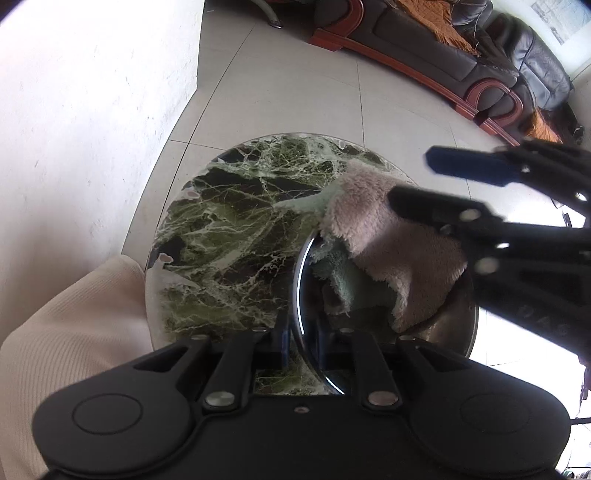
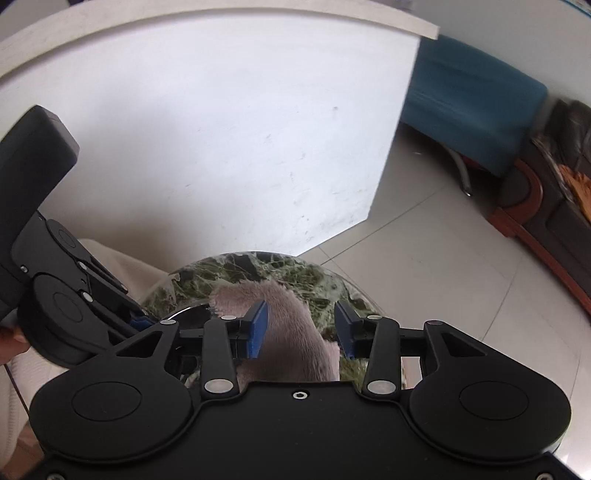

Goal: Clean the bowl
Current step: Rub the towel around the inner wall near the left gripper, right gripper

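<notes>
With my left gripper [image 1: 303, 345] pinched on the rim of the bowl [image 1: 301, 280] on the marble table [image 1: 221, 229], my right gripper [image 2: 301, 328], jaws parted around the cloth [image 2: 291, 332], should re-pinch it before wiping

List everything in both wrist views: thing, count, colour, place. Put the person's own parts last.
bowl: one, shiny steel, on the table, its rim clamped by the left gripper.
cloth: one, pinkish-beige and pale green, draped over the bowl's rim, partly inside it.
table: one, round, green marble pattern, under the bowl.
sofa: one, dark leather with red wood trim, across the floor.
orange throw: one, on the sofa.
blue seat: one, teal, beside the wall.
floor: pale tiles.
wall: white.
sleeve: one, cream ribbed knit, left of the table.
left gripper: one, black, shut on the bowl's rim.
right gripper: one, black with blue pads, jaws apart with the cloth between them.
</notes>
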